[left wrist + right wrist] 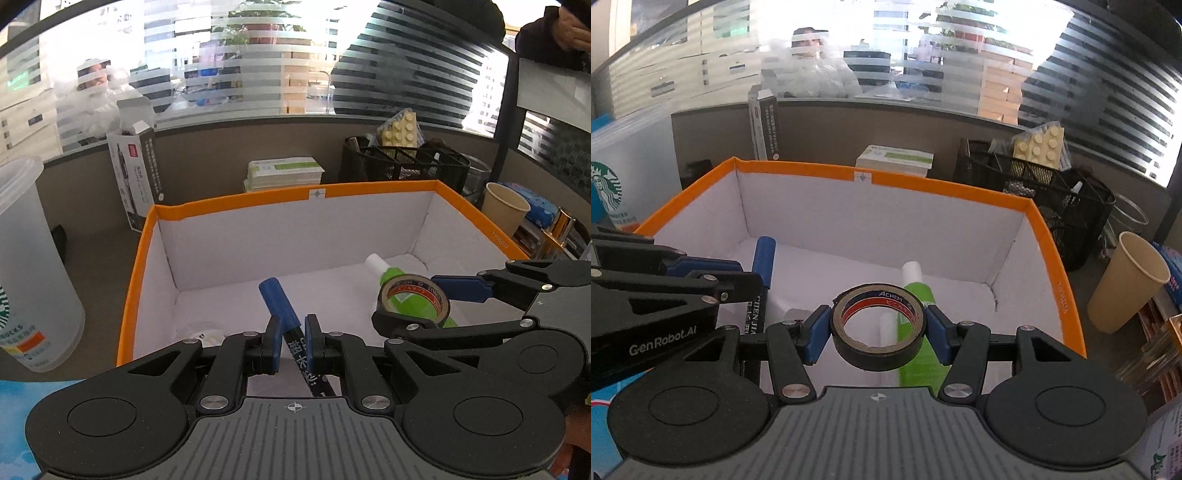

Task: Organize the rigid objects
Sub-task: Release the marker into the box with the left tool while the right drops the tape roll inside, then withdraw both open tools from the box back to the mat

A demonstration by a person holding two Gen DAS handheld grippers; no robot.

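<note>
Tape (879, 326) sits clamped between the jaws of our right gripper (878, 328), which are set about as wide as the roll and press on its two outer sides. We hold the roll upright with its hole facing the camera, above the near part of the box (1049, 236). In the left wrist view the same roll (413, 299) shows at the right, held by the right gripper (424, 306).

Our left gripper (293, 341) has its jaws drawn narrow on a marker (282, 306). The blue cap points forward and up over the box (236, 201), and the black barrel with white lettering runs back between the pads (312, 343). From the right wrist camera we see the marker (764, 266) nearly upright at the left, with the left gripper (753, 284) closed around it.

Both grippers hang over the near side of the box, side by side and close, the left one just beside the right.

The box has an orange rim and white walls. A green tube (918, 332) with a white cap lies on its floor behind and under the tape, cap towards the far wall. The middle and far part of the floor are bare white.

Outside the box we see a paper cup (1126, 284) near the right wall, a mesh basket (1052, 195) beyond the far right corner, and a plastic Starbucks cup (29, 266) to the left.
</note>
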